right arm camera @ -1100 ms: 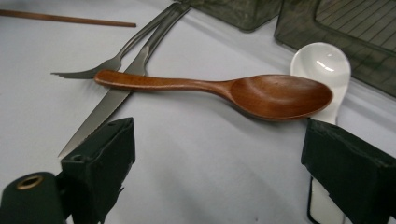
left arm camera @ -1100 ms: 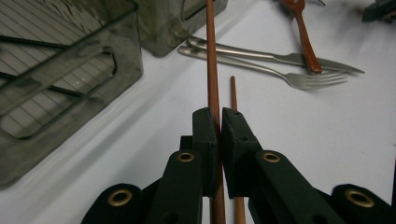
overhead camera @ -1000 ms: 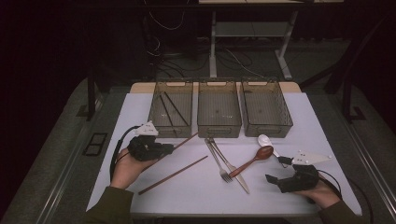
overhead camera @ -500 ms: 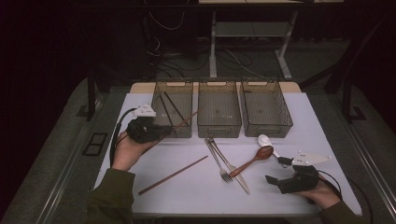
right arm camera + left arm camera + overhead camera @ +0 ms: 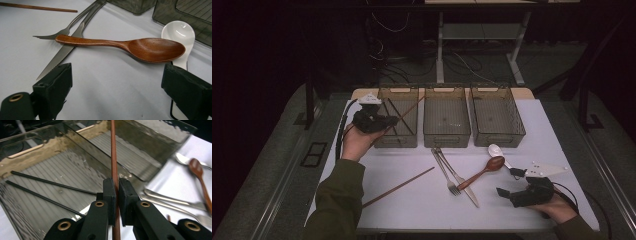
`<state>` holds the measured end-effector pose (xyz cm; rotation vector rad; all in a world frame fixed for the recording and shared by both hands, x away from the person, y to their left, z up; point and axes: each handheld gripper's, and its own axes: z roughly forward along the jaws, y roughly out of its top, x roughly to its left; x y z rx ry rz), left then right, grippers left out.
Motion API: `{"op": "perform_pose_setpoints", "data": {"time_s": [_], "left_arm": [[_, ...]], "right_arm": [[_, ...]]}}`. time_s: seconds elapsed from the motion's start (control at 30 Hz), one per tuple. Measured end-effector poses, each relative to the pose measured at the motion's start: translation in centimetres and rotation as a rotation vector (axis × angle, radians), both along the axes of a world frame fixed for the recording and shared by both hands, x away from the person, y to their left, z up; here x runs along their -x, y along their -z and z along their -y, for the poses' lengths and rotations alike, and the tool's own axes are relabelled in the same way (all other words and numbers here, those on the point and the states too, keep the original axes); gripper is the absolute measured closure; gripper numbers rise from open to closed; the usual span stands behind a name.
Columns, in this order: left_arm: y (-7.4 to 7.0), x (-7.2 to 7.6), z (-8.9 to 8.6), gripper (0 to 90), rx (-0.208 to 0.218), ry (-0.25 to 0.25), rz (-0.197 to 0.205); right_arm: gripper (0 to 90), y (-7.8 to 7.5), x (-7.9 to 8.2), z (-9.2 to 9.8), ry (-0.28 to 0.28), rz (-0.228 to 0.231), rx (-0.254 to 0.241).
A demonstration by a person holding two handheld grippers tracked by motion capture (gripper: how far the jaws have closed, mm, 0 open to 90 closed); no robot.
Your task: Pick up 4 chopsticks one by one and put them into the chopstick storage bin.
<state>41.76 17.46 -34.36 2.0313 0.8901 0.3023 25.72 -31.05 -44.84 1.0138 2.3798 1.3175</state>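
Observation:
My left gripper (image 5: 384, 121) (image 5: 117, 185) is shut on a brown chopstick (image 5: 408, 108) (image 5: 113, 157), held over the left grey bin (image 5: 384, 141) (image 5: 30, 147). The stick points away across that bin. Two black chopsticks (image 5: 398, 125) (image 5: 50, 182) lie inside it. A second brown chopstick (image 5: 398, 187) (image 5: 37, 7) rests on the white table. My right gripper (image 5: 508, 182) (image 5: 120, 85) stands open low over the table near its front right. It faces a wooden spoon (image 5: 482, 171) (image 5: 125, 45) that lies partly over a white spoon (image 5: 496, 150) (image 5: 178, 32).
A metal fork (image 5: 446, 172) (image 5: 65, 30) and a knife (image 5: 464, 185) (image 5: 62, 55) lie crossed mid-table, under the wooden spoon's handle. The middle bin (image 5: 446, 137) and the right bin (image 5: 499, 139) stand beside the left one along the far edge. The table (image 5: 412, 210) is dark all around.
My left hand has carried the brown chopstick up from the table and away to over the left bin. The right gripper has stayed where it was.

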Motion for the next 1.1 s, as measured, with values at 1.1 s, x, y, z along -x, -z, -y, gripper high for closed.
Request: {"op": "perform_pose_setpoints", "data": {"time_s": [1.1], "left_arm": [[4.0, -8.9, -0.2, 83.5, -0.085, -0.221, -0.131]], "right_arm": [[9.8, 0.0, 0.0, 0.2, -0.004, -0.003, -0.002]]}}
